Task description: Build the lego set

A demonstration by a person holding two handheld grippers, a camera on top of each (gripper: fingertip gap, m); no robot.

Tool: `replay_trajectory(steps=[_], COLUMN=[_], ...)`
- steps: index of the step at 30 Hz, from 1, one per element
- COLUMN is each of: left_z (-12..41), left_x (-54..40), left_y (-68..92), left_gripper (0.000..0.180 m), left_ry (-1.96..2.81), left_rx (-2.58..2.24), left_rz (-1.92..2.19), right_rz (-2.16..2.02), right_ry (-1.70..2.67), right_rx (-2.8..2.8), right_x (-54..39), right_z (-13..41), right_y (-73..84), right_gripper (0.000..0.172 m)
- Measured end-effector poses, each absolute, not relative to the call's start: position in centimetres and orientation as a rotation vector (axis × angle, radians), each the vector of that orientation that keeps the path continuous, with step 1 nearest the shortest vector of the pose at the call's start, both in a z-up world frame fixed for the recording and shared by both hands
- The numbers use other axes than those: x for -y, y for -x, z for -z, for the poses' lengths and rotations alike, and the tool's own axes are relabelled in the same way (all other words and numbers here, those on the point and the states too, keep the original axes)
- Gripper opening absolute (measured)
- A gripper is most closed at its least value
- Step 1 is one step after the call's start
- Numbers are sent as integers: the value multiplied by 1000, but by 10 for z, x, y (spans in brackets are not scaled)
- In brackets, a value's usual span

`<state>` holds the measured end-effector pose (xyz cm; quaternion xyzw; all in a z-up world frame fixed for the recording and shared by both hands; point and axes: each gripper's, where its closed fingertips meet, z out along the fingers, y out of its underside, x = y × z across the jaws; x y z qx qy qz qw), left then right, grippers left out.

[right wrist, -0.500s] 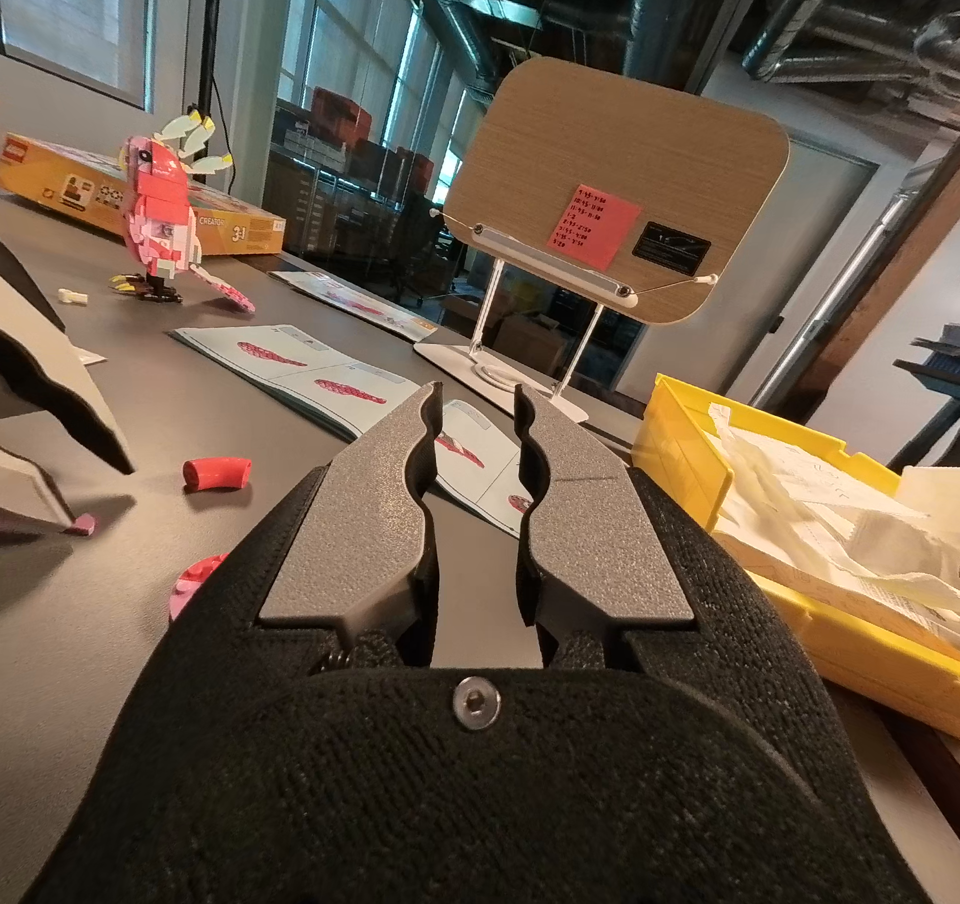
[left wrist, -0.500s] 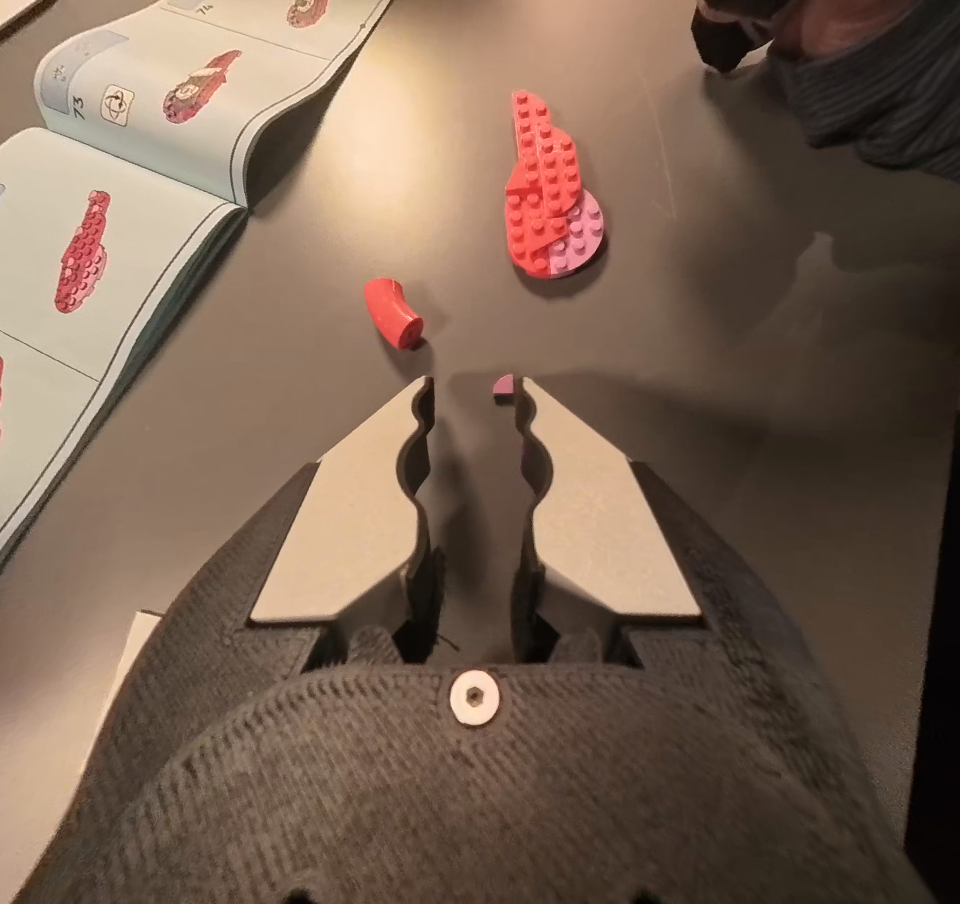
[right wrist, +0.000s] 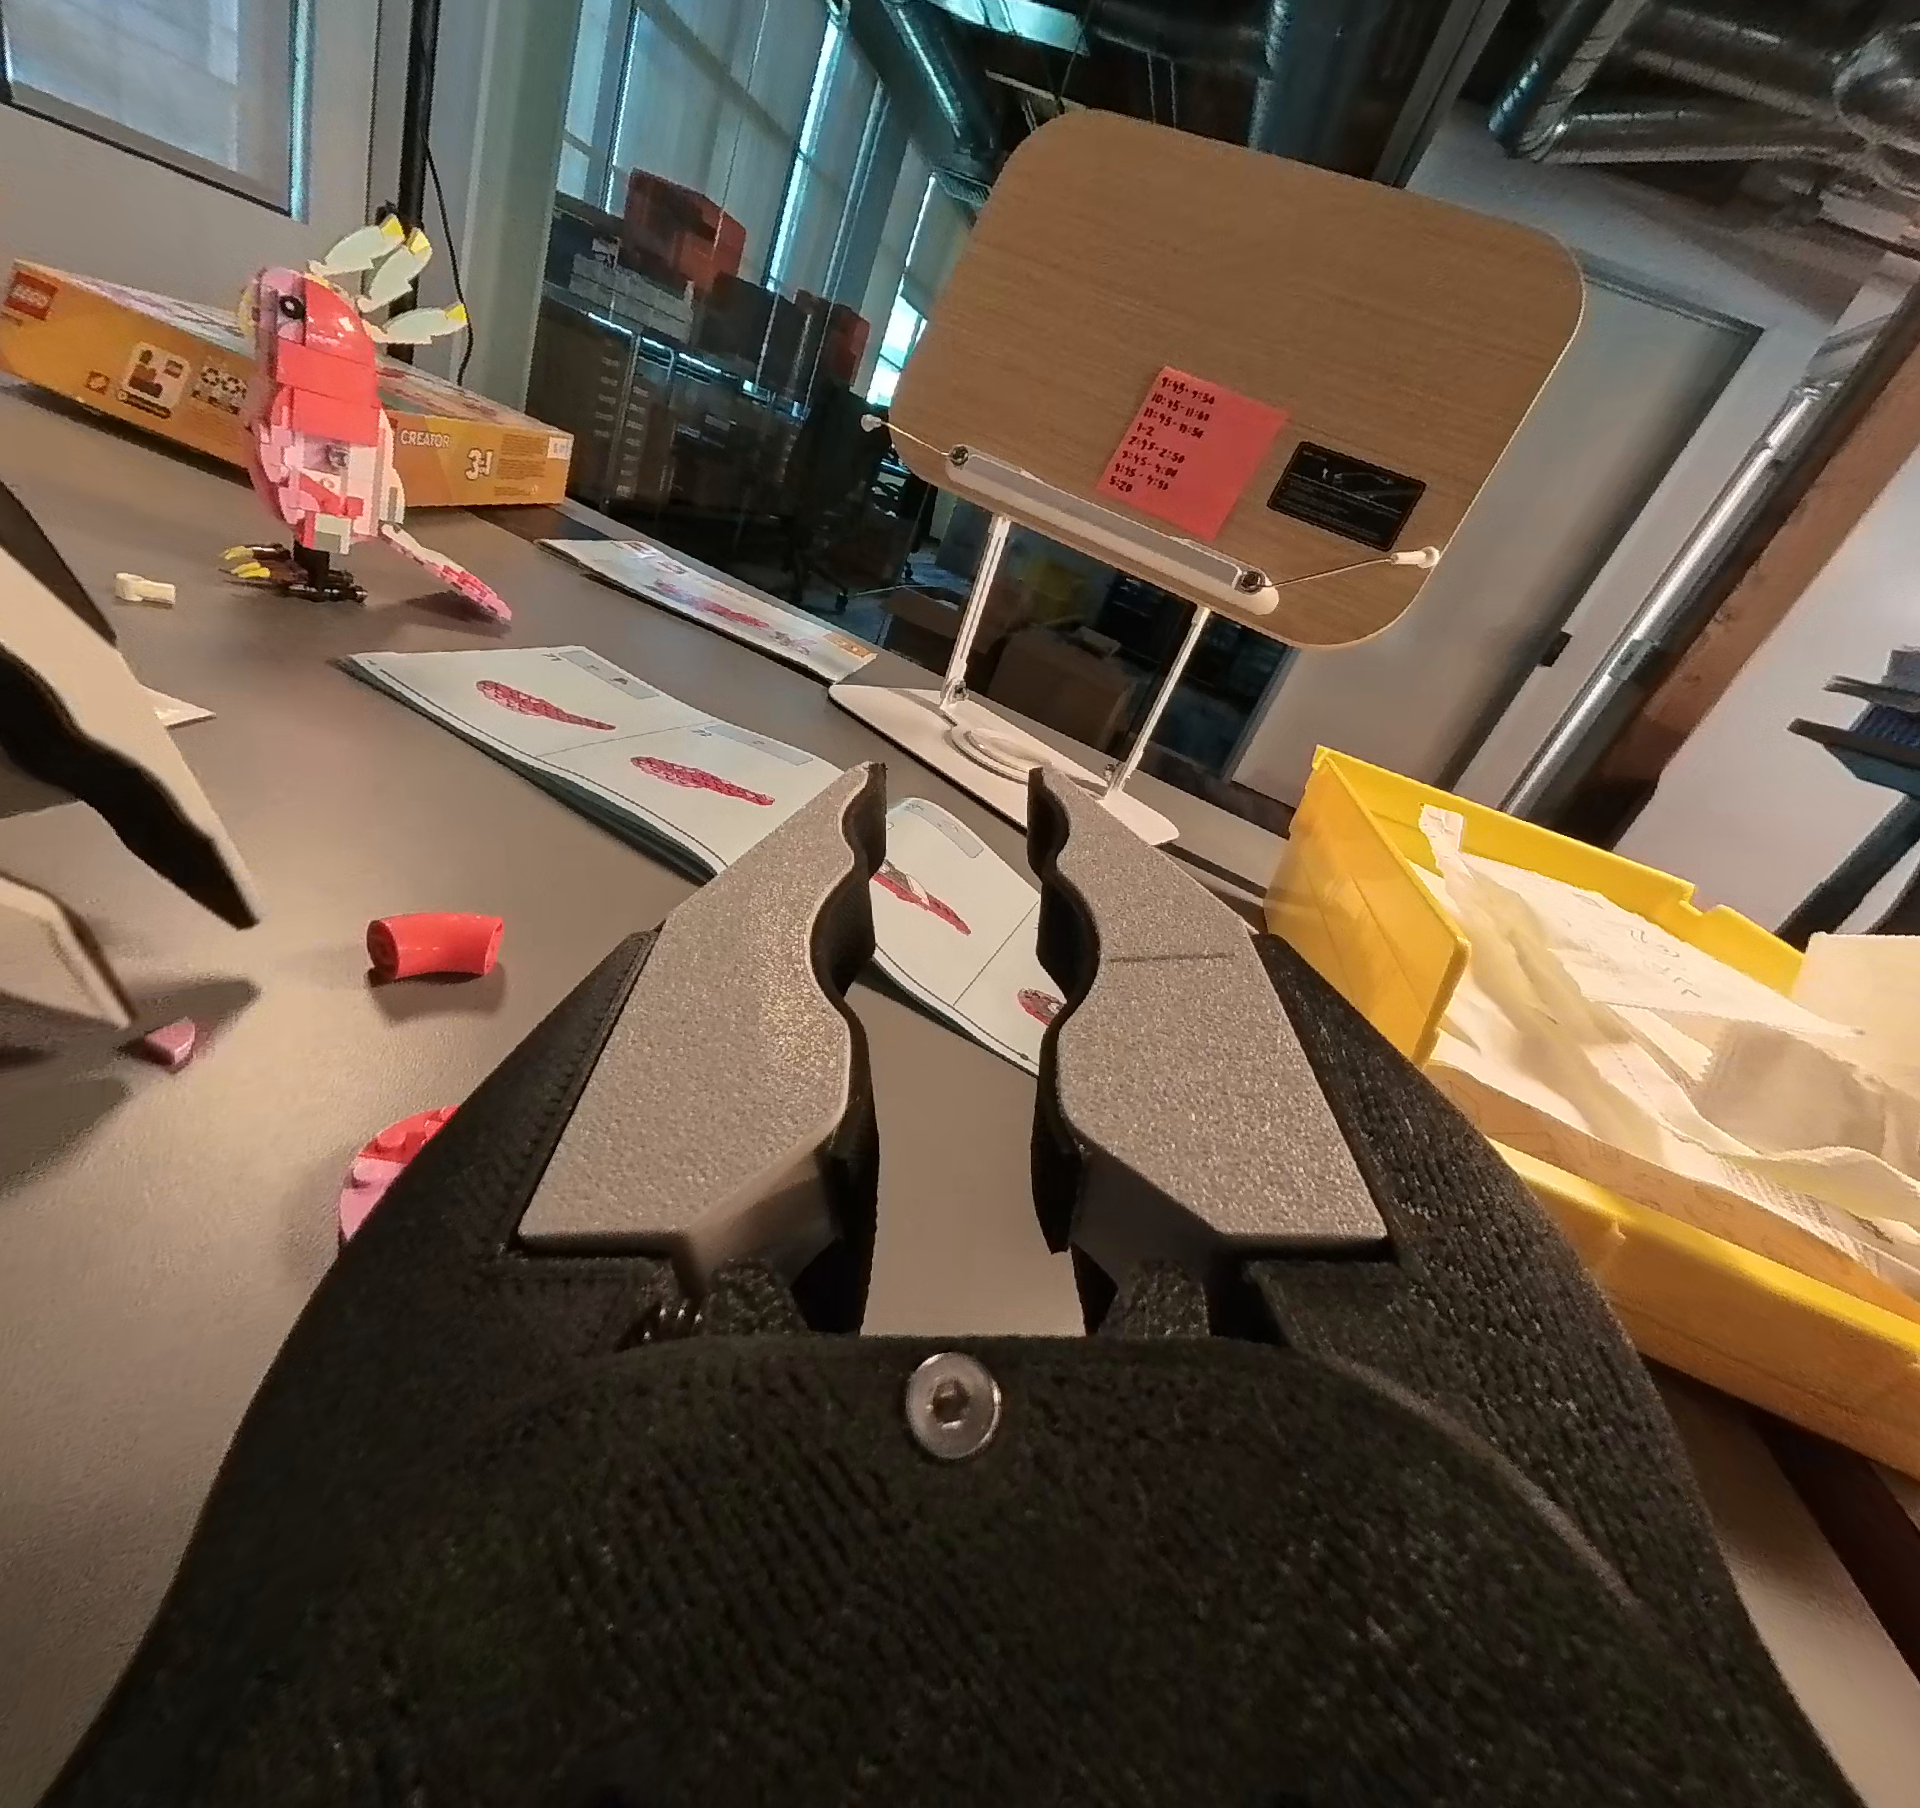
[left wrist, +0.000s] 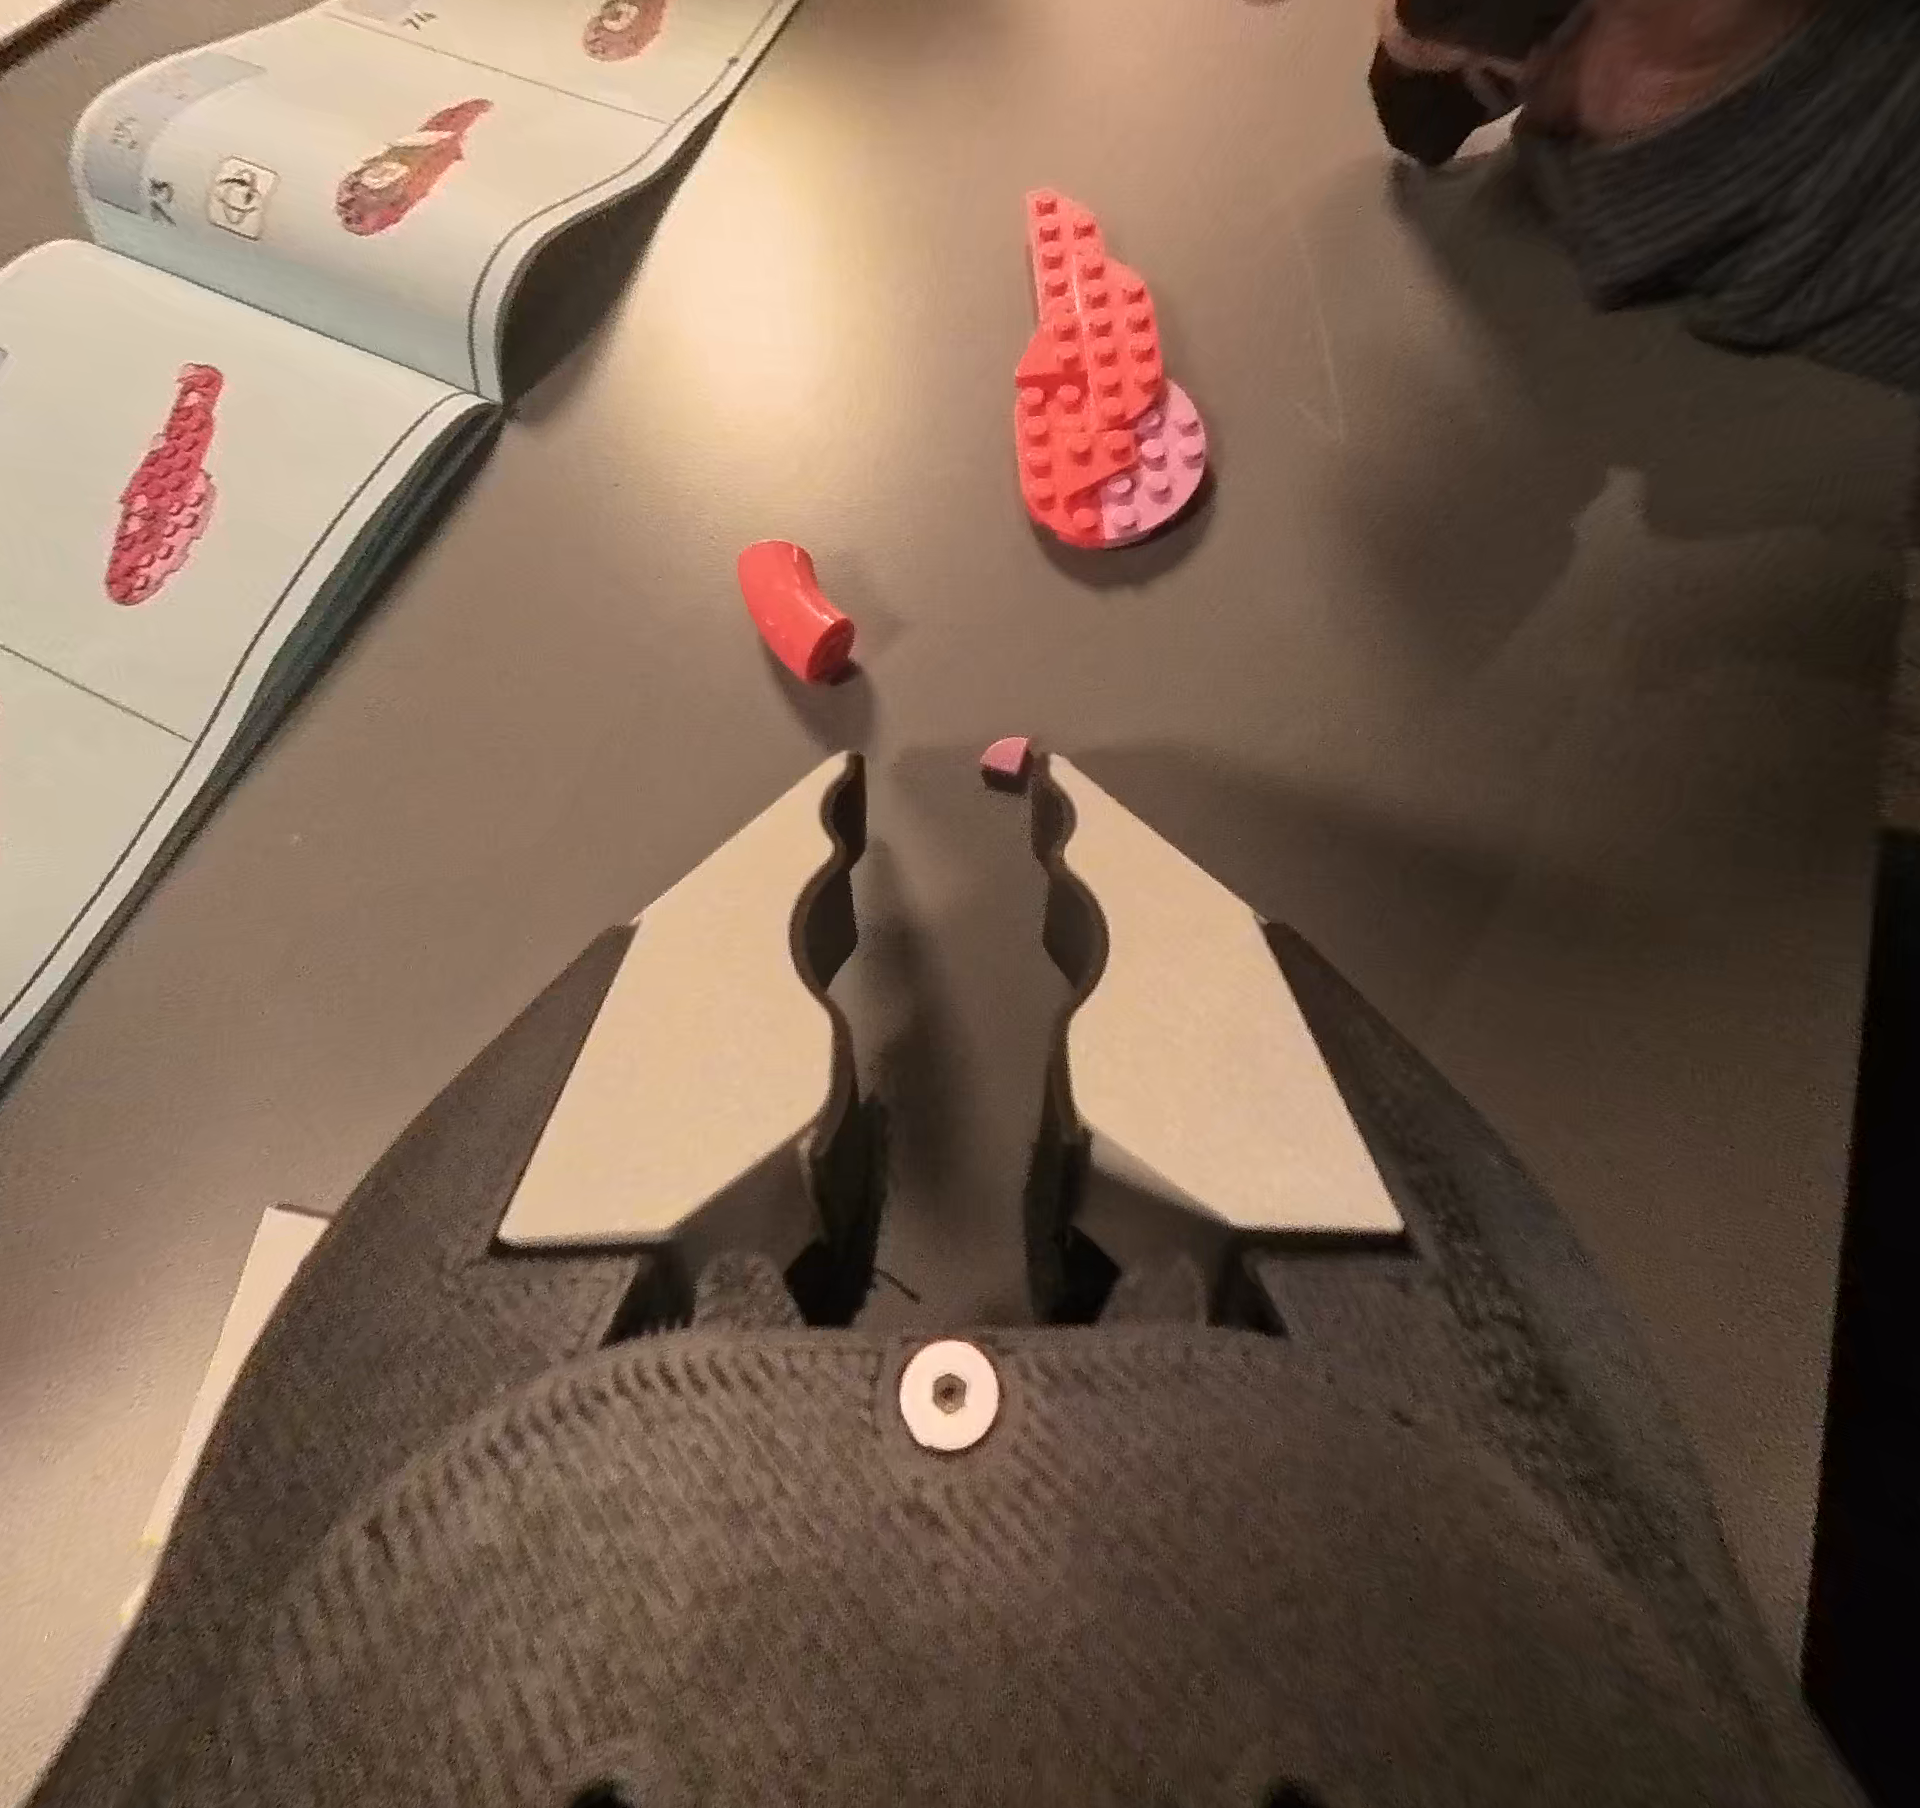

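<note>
Fingers of the left gripper [left wrist: 951, 771] stood apart over the dark table [left wrist: 520, 875], pressing on nothing; a small pink piece [left wrist: 1006, 757] lay on the tabletop just inside the right fingertip [left wrist: 1055, 771], whether touching it I could not tell. Just beyond the tips lay a curved red piece [left wrist: 795, 624], and farther on a flat red and pink plate assembly [left wrist: 1107, 387]. An open booklet [left wrist: 312, 324] lay to the left. That downward view took in little else. The right gripper [right wrist: 956, 782] was held low and level, its fingers also apart with nothing between them. Only its view showed the room: a pink brick bird [right wrist: 322, 428] standing before an orange box [right wrist: 125, 356], a wooden book stand [right wrist: 1226, 376] bearing a red note, and a yellow bin [right wrist: 1371, 927] of crumpled paper on the right. It also caught the left gripper's fingers [right wrist: 156, 823] from the side, the pink piece [right wrist: 171, 1041] lying at the lower tip.
</note>
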<state>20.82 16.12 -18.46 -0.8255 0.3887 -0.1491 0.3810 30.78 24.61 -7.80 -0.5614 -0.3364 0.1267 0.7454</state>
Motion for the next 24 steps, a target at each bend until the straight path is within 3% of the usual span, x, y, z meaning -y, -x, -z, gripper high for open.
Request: replay_trajectory(steps=[24], left_z=[190], left_x=[-171], left_y=[-193], left_gripper=[24], left_ry=[2124], left_rx=[-908], left_rz=[304], right_rz=[-276], right_ry=[1232], right_rx=[741], right_x=[-246], right_z=[79], right_y=[-307], right_gripper=[25])
